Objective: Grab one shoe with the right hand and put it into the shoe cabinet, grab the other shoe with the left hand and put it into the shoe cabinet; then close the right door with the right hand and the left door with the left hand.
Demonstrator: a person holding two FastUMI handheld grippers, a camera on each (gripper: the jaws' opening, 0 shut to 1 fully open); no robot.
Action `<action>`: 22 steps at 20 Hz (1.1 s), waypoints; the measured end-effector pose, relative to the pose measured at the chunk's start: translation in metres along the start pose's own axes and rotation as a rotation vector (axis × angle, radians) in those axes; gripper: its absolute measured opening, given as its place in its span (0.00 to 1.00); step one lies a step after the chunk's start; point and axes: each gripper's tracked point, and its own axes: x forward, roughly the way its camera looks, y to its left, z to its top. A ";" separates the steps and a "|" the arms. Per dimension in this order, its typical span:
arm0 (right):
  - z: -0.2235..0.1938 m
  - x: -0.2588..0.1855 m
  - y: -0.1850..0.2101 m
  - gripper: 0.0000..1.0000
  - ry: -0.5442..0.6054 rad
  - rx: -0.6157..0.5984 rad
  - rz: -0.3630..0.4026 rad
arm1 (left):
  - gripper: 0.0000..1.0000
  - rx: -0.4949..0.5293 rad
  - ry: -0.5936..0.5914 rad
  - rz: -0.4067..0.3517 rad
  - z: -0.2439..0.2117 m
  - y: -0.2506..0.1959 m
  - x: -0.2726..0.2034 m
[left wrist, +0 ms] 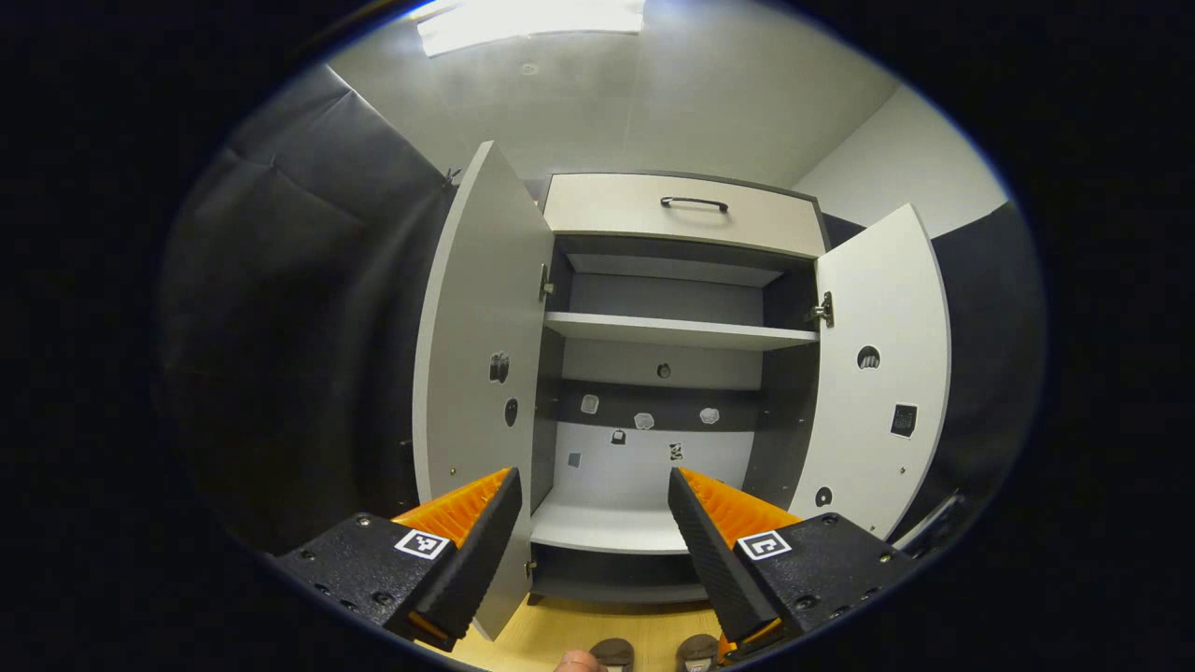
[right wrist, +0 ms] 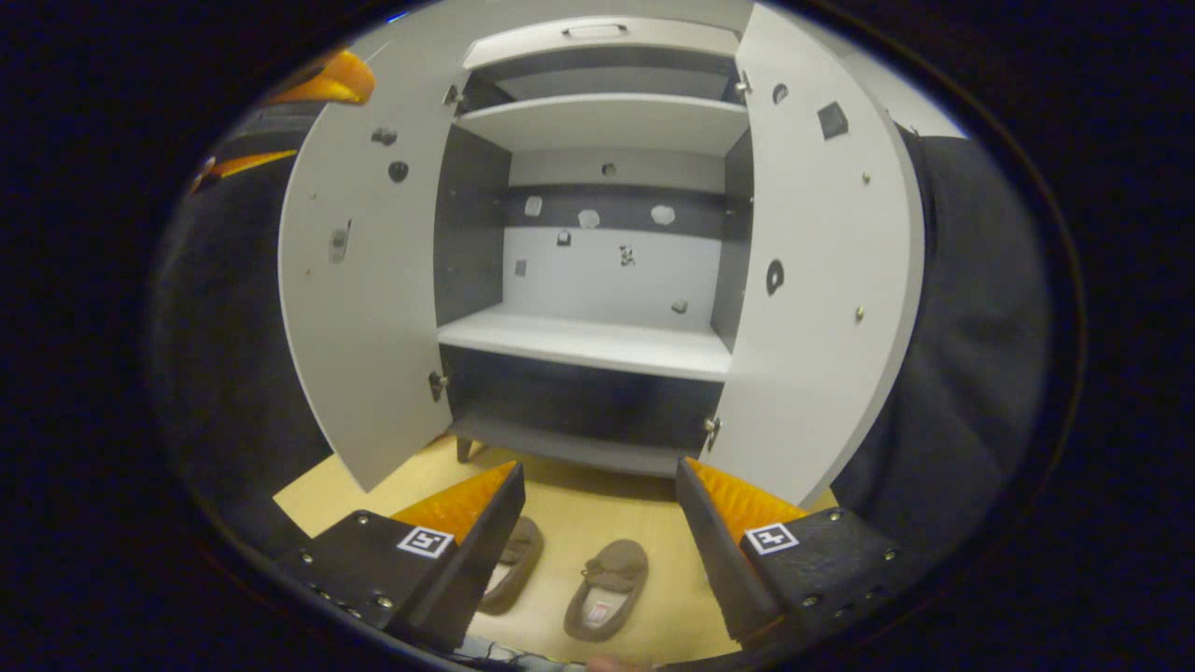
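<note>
Both grippers [left wrist: 593, 485] [right wrist: 597, 476] wide apart, empty, above two shoes [right wrist: 607, 588].

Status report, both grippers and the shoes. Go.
Left gripper open, empty. Right gripper open, empty, above the shoes. Both shoes on the floor before the shoe cabinet. Both doors open, path unobstructed.

No readable text anywhere; just square coded markers on my left gripper [left wrist: 592, 532] and right gripper [right wrist: 597, 523].
</note>
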 end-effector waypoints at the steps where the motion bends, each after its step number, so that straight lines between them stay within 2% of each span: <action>1: -0.020 0.007 0.001 0.98 0.039 -0.003 0.004 | 0.96 0.003 0.001 0.003 -0.001 0.001 0.001; 6: -0.110 0.035 0.008 0.98 0.228 -0.018 0.041 | 0.96 0.009 0.009 0.013 -0.005 0.005 0.002; 10: -0.166 0.046 0.013 0.98 0.350 -0.002 0.061 | 0.96 0.010 0.015 0.027 -0.008 0.012 0.003; 14: -0.207 0.055 0.017 0.98 0.453 -0.017 0.074 | 0.96 0.009 0.021 0.052 -0.011 0.022 0.003; 16: -0.226 0.065 0.021 0.88 0.495 -0.027 0.083 | 0.96 0.010 0.026 0.065 -0.012 0.027 0.003; 22: -0.259 0.104 0.027 0.88 0.565 -0.039 0.075 | 0.96 0.027 0.033 0.111 -0.014 0.044 0.000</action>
